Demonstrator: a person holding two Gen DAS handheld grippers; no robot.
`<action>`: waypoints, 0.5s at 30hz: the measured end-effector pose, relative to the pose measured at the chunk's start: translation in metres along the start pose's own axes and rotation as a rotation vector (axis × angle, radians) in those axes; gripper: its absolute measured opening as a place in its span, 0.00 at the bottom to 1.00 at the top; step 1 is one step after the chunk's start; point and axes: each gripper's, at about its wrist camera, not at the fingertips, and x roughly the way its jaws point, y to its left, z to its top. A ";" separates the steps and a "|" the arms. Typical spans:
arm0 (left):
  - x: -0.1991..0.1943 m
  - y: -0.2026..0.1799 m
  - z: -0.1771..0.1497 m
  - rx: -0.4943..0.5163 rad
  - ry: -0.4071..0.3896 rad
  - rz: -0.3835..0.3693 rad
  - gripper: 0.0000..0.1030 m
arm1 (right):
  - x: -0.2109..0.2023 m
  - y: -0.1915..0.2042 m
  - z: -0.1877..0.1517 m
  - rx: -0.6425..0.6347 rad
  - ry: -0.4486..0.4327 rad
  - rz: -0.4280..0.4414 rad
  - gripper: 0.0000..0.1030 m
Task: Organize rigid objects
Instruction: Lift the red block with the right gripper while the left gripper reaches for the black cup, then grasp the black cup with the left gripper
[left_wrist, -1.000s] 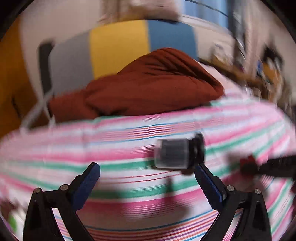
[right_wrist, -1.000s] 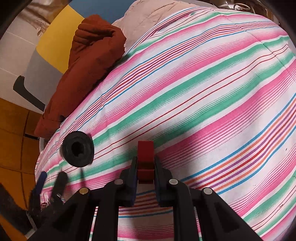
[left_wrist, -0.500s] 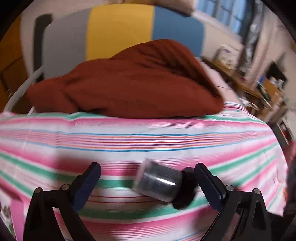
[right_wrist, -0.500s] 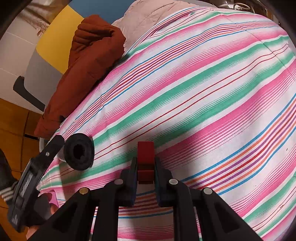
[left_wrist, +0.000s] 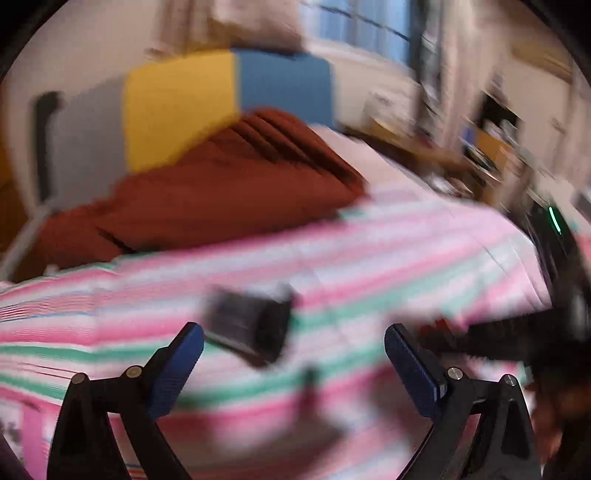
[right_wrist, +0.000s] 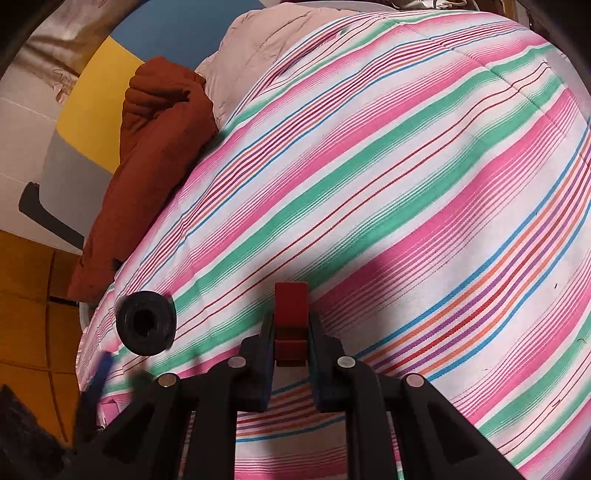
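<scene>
Two items in play, neither placed yet: right tongs (right_wrist: 291, 332) clamp a small red block (right_wrist: 291, 308) above the striped bed (right_wrist: 406, 184), while left tongs (left_wrist: 293, 345) gape empty around the dark cylinder (left_wrist: 249, 326) lying there, ungrasped.

A home bedroom: a bed with striped bedspread (right_wrist: 388, 184), rust blanket (left_wrist: 207, 192) and window (left_wrist: 354, 29).
</scene>
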 end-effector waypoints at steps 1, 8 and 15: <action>-0.001 0.005 0.007 -0.018 -0.019 0.058 0.98 | 0.000 -0.001 0.000 0.004 0.001 0.004 0.14; 0.040 0.011 0.029 0.115 0.119 0.240 0.99 | 0.000 -0.002 0.002 0.012 0.006 0.010 0.14; 0.028 -0.016 -0.002 0.174 0.117 0.032 0.99 | 0.000 -0.003 0.003 0.020 0.004 0.017 0.14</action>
